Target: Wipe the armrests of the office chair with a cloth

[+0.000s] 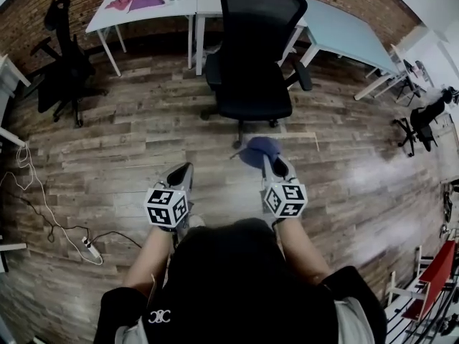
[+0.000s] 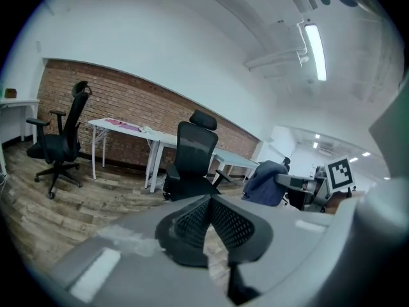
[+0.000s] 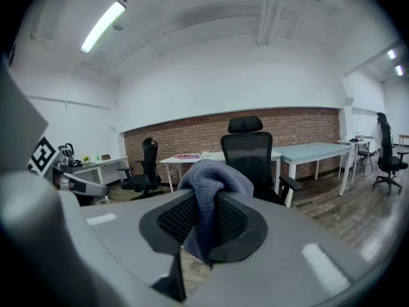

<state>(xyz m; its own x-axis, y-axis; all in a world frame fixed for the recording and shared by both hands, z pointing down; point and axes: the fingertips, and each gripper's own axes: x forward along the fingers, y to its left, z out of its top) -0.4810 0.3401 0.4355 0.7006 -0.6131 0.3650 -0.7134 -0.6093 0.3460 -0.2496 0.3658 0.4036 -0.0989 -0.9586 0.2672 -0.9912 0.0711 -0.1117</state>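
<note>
Two grippers, one cloth, perhaps three chairs.

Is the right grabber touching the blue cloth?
Touching. The right gripper view shows the blue cloth pinched between the jaws of the right gripper, with its top bunched above them.

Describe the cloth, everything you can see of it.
The cloth is blue-grey, soft and nubby like towelling, bunched into a rounded wad. The right hand-held gripper pinches it between its jaws; a fold bulges above them and a tail hangs below. It is held in the air over the wood floor, short of the office chair, touching nothing else.
</note>
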